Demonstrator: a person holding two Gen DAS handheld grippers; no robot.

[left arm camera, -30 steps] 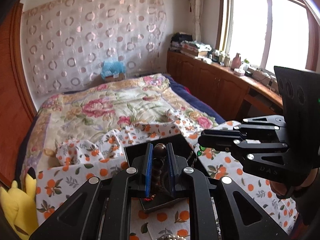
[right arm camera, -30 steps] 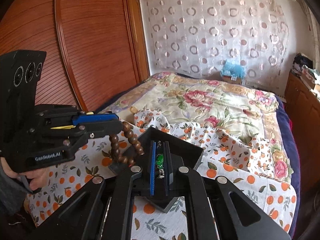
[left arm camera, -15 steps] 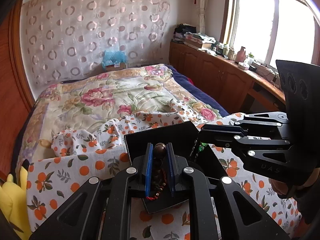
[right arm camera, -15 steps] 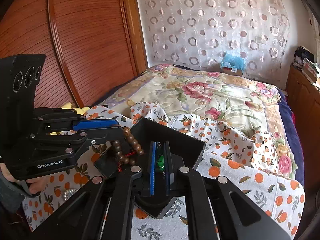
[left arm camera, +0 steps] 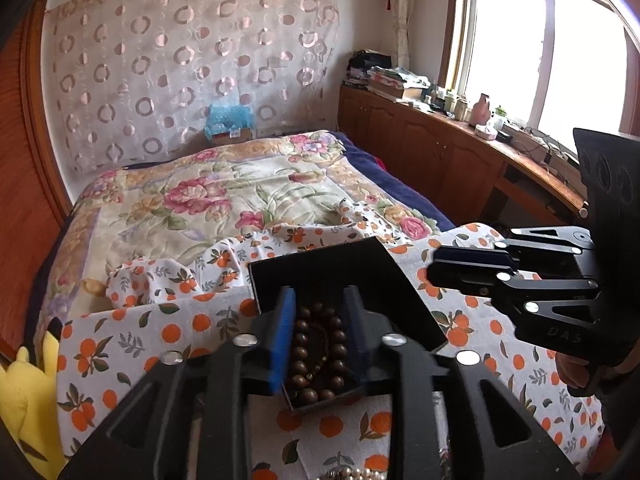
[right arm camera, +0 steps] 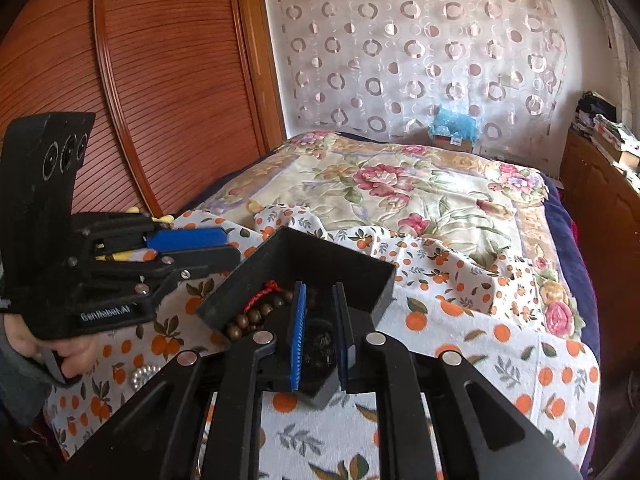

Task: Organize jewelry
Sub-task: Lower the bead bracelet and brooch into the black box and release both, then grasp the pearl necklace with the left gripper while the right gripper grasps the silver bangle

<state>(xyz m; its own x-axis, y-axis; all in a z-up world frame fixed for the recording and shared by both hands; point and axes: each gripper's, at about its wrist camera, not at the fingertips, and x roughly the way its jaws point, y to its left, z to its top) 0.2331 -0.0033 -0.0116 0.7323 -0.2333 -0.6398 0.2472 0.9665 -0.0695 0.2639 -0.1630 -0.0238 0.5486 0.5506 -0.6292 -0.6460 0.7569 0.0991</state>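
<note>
Where the wooden bead bracelet (left arm camera: 318, 354) lies coiled in the near corner of the black box (left arm camera: 320, 264), your left tongs (left arm camera: 320, 344) straddle it from above, jaws just opened and standing narrowly apart, the blue pads clear of the beads. From the right wrist view the bracelet's red cord knot (right arm camera: 266, 292) shows against the box's left wall (right arm camera: 240, 280). Your right tongs (right arm camera: 320, 332) hang over the box's near corner, jaws just eased apart to a narrow gap; something dark lies on the box floor below them, too murky to name, and nothing is pinched. The box sits on an orange-print cloth (right arm camera: 500, 344) spread over the floral quilt (left arm camera: 240, 192) on the bed. A pearl strand (right arm camera: 145, 373) rests on the cloth near your left hand (right arm camera: 64, 350).
</note>
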